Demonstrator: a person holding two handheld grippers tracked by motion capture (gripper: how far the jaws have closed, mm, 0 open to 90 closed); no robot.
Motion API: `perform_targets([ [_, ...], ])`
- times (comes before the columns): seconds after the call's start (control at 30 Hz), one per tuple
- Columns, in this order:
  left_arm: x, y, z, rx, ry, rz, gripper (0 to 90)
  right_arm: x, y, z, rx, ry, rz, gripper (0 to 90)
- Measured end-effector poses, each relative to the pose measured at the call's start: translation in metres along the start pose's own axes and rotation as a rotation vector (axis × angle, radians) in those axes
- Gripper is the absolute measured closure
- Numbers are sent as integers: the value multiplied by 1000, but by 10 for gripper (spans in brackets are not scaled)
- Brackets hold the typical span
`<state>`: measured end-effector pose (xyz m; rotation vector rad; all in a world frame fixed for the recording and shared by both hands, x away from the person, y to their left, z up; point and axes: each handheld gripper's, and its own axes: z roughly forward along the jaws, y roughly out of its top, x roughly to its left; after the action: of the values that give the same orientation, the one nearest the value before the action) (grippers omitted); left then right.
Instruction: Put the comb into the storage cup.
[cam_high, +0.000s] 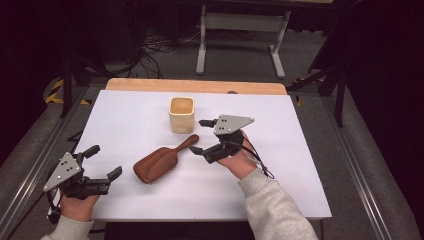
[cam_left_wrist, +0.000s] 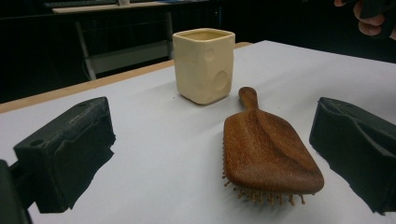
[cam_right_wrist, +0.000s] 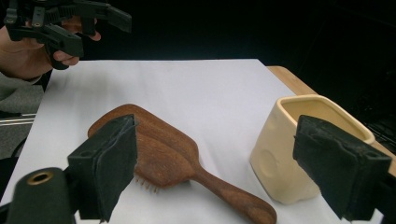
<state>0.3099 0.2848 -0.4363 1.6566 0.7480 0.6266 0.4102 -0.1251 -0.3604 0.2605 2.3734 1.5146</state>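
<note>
Hairbrush (cam_high: 161, 161): we see it bristles-down on the white table (cam_high: 125, 120), its handle pointing at the cup (cam_high: 181, 114).
Right gripper (cam_high: 198, 135): jaws wide, empty, beside the handle.
Left gripper (cam_high: 103, 161): wide, empty.

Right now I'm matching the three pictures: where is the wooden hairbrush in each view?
High view: the wooden hairbrush lies at table centre, handle toward the cream cup.
Left gripper view: right of centre, bristles down, handle pointing away at the cup.
Right gripper view: lower centre, its head partly behind one black jaw, handle toward the bottom edge.
Shared landmark: the cream cup, just past the handle.
</note>
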Motion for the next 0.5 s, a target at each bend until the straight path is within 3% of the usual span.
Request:
perform_targets([
  [0.5, 1, -1, -1, 5, 1, -10, 9, -15, 6, 27, 44, 60, 9, 209],
])
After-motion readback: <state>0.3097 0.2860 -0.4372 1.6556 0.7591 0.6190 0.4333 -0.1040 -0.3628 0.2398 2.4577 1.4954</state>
